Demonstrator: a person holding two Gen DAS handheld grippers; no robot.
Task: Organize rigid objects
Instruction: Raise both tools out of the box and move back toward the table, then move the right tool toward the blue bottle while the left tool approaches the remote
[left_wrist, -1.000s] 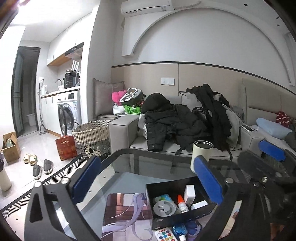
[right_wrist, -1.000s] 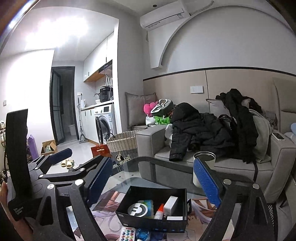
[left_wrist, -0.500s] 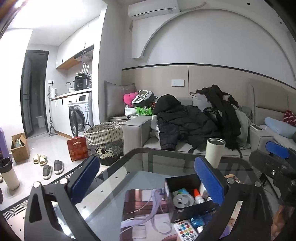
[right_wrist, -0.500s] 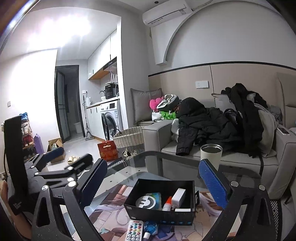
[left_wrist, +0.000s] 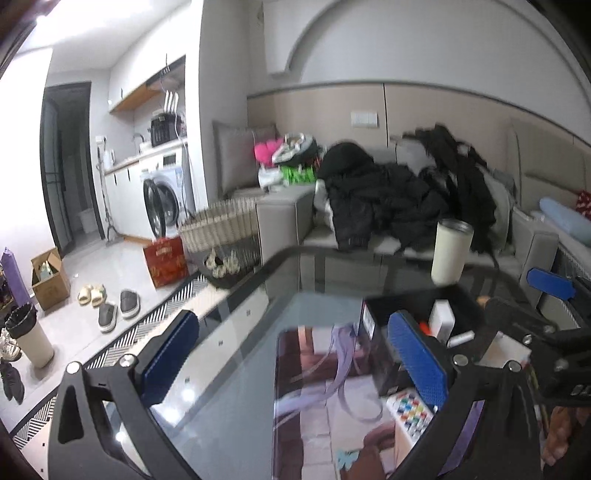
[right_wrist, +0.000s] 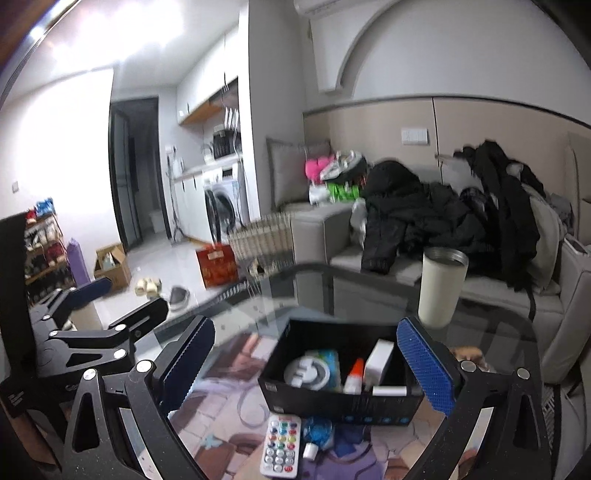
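Note:
A black open box (right_wrist: 343, 391) sits on the glass table (right_wrist: 255, 317) and holds a round white gadget, a glue bottle and small white boxes. It shows at the right of the left wrist view (left_wrist: 380, 354). A white remote with coloured buttons (right_wrist: 279, 447) and a small blue packet (right_wrist: 318, 435) lie in front of the box. The remote also shows in the left wrist view (left_wrist: 410, 410). My right gripper (right_wrist: 310, 365) is open and empty, above and short of the box. My left gripper (left_wrist: 291, 358) is open and empty, left of the box.
A cream tumbler (right_wrist: 441, 288) stands at the table's far edge, behind the box. A printed mat (right_wrist: 229, 373) lies under the box. A grey sofa piled with black coats (right_wrist: 424, 221) is beyond the table. A wicker basket (left_wrist: 221, 225) and a red bag (left_wrist: 166, 260) stand on the floor.
Both grippers have swung left and tipped down toward the table. The box now sits further right in the left view and larger in the right view. Both stay open.

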